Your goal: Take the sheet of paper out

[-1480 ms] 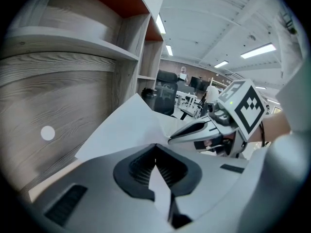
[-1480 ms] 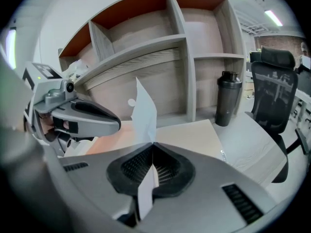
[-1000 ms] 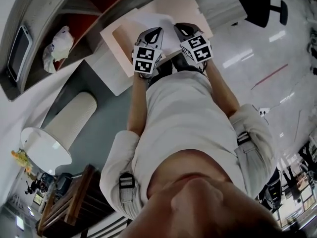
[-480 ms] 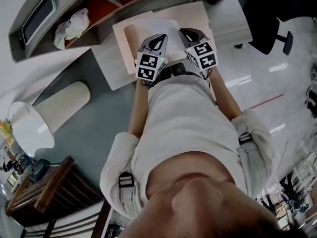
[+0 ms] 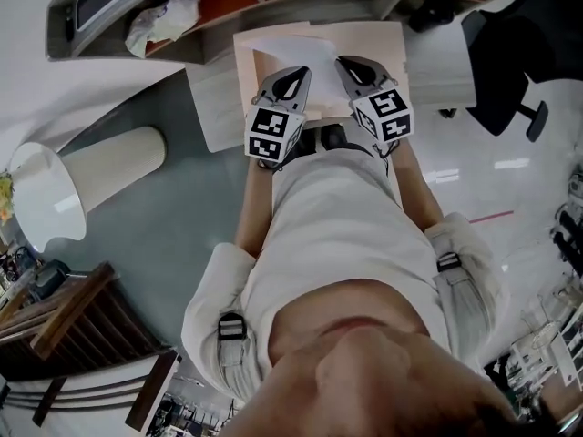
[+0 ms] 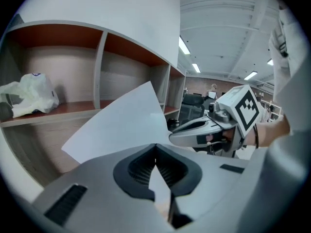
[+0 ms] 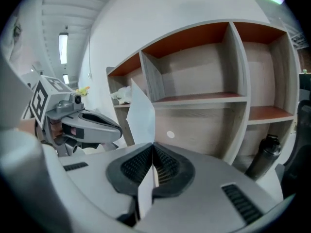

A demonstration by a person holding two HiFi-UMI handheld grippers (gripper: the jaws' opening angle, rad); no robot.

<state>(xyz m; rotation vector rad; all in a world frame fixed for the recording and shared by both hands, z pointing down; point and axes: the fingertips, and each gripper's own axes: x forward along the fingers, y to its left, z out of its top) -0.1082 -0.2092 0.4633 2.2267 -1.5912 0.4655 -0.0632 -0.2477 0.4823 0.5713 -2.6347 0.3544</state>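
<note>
A white sheet of paper (image 5: 293, 51) is held up over a pale desk (image 5: 383, 48), in front of a shelf unit. My left gripper (image 5: 290, 78) is shut on the sheet's near left edge, and the sheet (image 6: 121, 125) fans out beyond its jaws. My right gripper (image 5: 353, 69) is shut on the near right edge; the sheet (image 7: 142, 118) runs edge-on between its jaws. Each gripper shows in the other's view: the right gripper (image 6: 182, 139) and the left gripper (image 7: 109, 130).
The shelf unit (image 7: 204, 101) has orange-backed compartments. A crumpled white bag (image 5: 164, 18) lies in a left compartment. A dark bottle (image 7: 262, 159) stands at the right. A white cylindrical seat (image 5: 82, 176) and a dark office chair (image 5: 515, 53) stand on the floor.
The head view has swung, so the shelf and desk now lie squarer at the top. Both grippers stay shut on the sheet, close together.
</note>
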